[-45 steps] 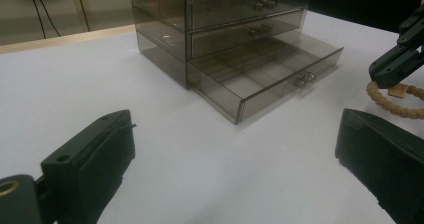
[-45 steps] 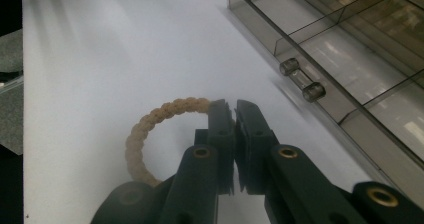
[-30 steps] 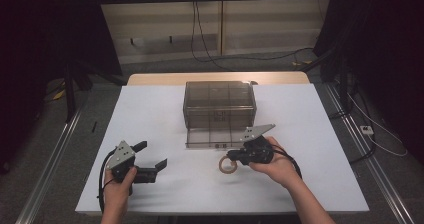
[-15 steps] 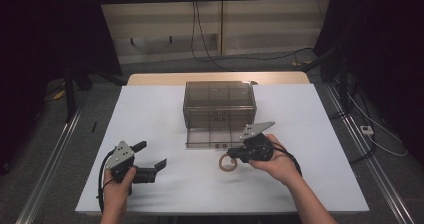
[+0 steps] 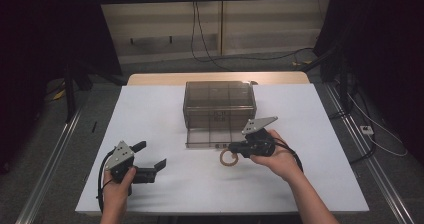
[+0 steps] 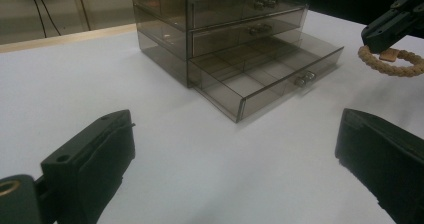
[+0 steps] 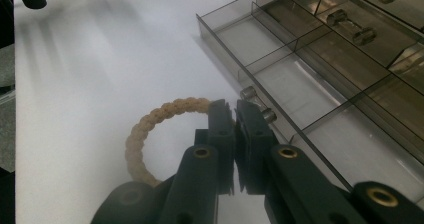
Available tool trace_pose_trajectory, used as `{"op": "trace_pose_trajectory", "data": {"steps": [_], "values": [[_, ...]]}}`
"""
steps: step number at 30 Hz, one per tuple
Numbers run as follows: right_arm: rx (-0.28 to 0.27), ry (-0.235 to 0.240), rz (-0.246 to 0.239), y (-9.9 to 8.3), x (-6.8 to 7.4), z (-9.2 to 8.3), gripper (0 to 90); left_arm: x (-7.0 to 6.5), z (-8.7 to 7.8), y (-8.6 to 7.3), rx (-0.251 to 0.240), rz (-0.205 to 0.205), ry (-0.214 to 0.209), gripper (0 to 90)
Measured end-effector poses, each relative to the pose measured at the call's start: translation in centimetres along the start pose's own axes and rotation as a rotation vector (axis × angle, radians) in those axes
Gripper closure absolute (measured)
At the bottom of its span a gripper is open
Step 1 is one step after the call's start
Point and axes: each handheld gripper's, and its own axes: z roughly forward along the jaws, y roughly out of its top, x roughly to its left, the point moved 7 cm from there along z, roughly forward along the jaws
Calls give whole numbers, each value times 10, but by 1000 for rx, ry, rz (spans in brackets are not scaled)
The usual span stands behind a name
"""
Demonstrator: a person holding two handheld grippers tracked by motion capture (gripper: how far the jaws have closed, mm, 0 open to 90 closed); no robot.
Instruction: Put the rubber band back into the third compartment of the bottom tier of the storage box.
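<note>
A smoky clear drawer chest (image 5: 219,104) stands mid-table (image 5: 310,184), its bottom drawer (image 5: 212,138) pulled out, and the drawer's divided compartments lie bare. Just in front of that drawer, the right gripper (image 5: 233,147) has its jaws clenched on a braided rope ring (image 5: 229,158), which hangs from them beside the drawer knob. The left gripper (image 5: 150,159) rests well apart near the table's front left, jaws released.

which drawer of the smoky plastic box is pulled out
The bottom drawer of the drawer box; the two above it sit flush and closed.
</note>
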Motion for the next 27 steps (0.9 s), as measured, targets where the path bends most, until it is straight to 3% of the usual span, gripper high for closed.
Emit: {"op": "trace_pose_trajectory", "data": {"steps": [13, 27], "values": [[5, -15, -6, 2, -3, -4, 861, 0, -1, -1, 8, 3, 0, 27], [11, -25, 24, 2, -14, -5, 861, 2, -2, -1, 2, 0, 1, 27]]}}
